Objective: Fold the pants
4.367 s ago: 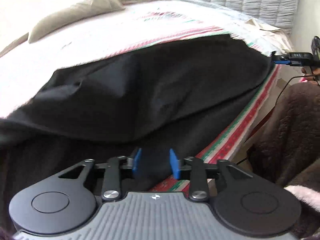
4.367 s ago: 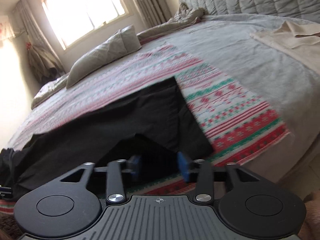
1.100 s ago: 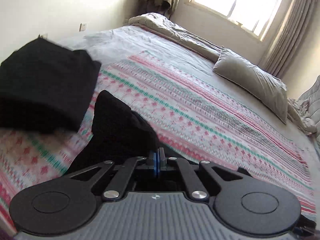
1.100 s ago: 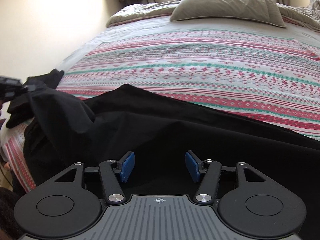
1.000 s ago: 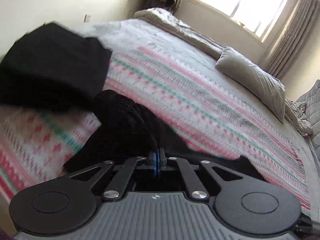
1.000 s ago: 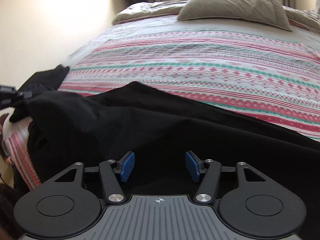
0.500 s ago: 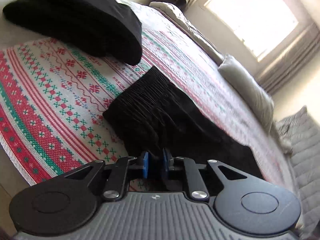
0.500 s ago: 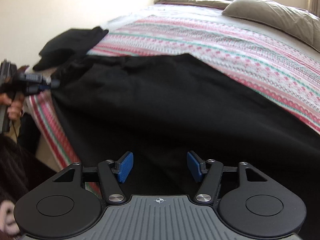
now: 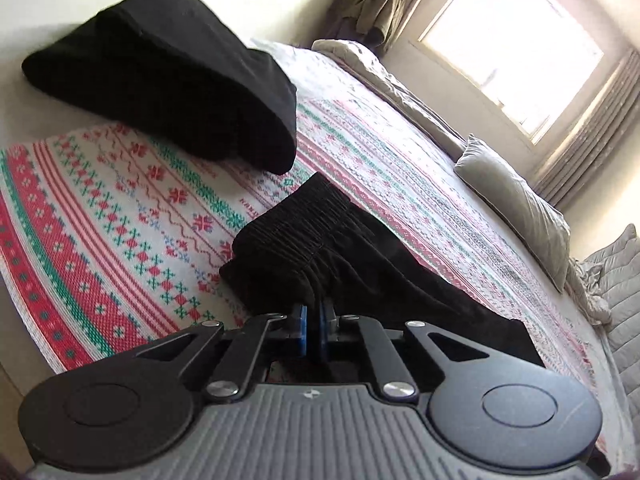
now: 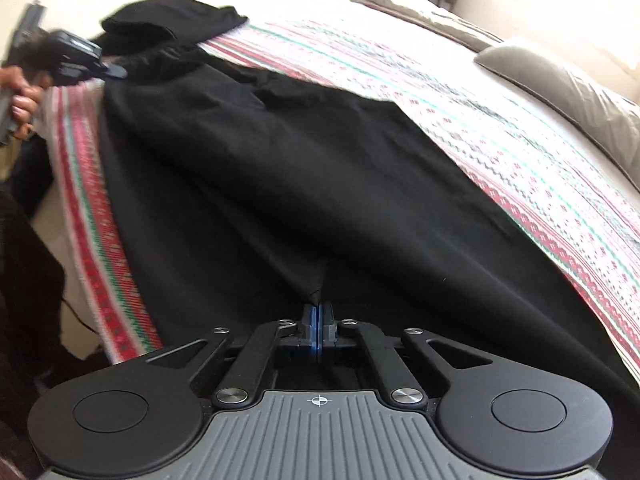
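Observation:
The black pants (image 10: 300,160) lie stretched along the near edge of the patterned blanket (image 10: 520,140). My right gripper (image 10: 318,312) is shut, pinching a small peak of the pants' fabric at its tips. In the left wrist view the gathered elastic waistband (image 9: 304,220) rests on the blanket (image 9: 100,200). My left gripper (image 9: 313,312) has a fold of that waistband between its blue pads, and its jaws are closing on it. The right wrist view also shows the left gripper (image 10: 108,70) at the far left, held by a hand (image 10: 20,104).
A folded black garment (image 9: 168,80) sits at the blanket's far corner, just beyond the waistband. A grey pillow (image 9: 516,204) and bunched bedding lie further up the bed under a bright window (image 9: 516,40). The bed's edge drops off on the left (image 10: 52,220).
My right gripper's jaws have gone from wide apart to shut on the pants' fabric. The left gripper lowered the waistband onto the blanket, and its pads drew closer together.

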The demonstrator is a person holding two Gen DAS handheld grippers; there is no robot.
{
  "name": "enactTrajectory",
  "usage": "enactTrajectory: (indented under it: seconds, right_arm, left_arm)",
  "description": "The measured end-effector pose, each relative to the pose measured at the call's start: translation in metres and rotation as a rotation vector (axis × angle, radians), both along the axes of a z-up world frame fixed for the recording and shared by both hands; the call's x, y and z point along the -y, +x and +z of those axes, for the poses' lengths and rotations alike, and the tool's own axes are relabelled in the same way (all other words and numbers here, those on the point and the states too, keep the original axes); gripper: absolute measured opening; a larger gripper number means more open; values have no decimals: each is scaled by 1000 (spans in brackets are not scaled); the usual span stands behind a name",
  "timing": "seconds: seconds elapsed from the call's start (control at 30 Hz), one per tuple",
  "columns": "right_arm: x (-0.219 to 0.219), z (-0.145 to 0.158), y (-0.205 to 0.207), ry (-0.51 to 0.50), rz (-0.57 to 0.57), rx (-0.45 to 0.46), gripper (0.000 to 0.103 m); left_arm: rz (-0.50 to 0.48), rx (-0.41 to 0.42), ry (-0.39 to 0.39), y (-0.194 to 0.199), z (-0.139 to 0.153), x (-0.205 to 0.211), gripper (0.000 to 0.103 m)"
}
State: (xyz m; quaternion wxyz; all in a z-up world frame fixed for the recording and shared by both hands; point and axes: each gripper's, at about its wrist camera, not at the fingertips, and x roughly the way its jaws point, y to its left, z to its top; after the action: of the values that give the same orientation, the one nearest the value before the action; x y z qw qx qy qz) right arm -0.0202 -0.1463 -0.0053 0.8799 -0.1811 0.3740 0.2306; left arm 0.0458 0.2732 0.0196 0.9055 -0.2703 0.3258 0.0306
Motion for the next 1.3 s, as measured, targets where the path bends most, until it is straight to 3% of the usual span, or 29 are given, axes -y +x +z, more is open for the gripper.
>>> enactTrajectory:
  seconds: [0.27,0.47,0.57,0.63,0.7,0.73,0.8,1.03,1.1,1.3]
  right_arm:
    - [22,32,-36,35,140,20,0]
    - [15,17,-50,16,201,-72,0]
    - [6,1,-46,-21,179,-125,1]
    - [5,-2,-44,-25,157,-150,7]
    - [10,6,-47,-3,140,-154,20]
    - [15,10,-49,15,124,-146,27]
    - [29,23,-55,64,77,-114,52]
    - [105,50,-82,106,-224,-15,57]
    - [136,52,-91,116,-356,-5,61]
    - [247,41,-116,192,-773,-4,61]
  left_arm:
    - [-13,-10,19,2,-1,-6,6]
    - [-38,-144,125,9,-9,3,8]
    - [-33,-156,192,7,-6,10,21]
    - [-3,-139,239,-1,0,14,47]
    - [5,-108,277,-9,7,19,61]
    - [-7,-87,286,-12,11,23,63]
    - [-25,-55,301,-16,17,31,65]
    - [-207,59,359,-21,35,88,82]
    - [-292,76,356,-21,35,108,85]
    - [-495,78,381,-12,25,159,88]
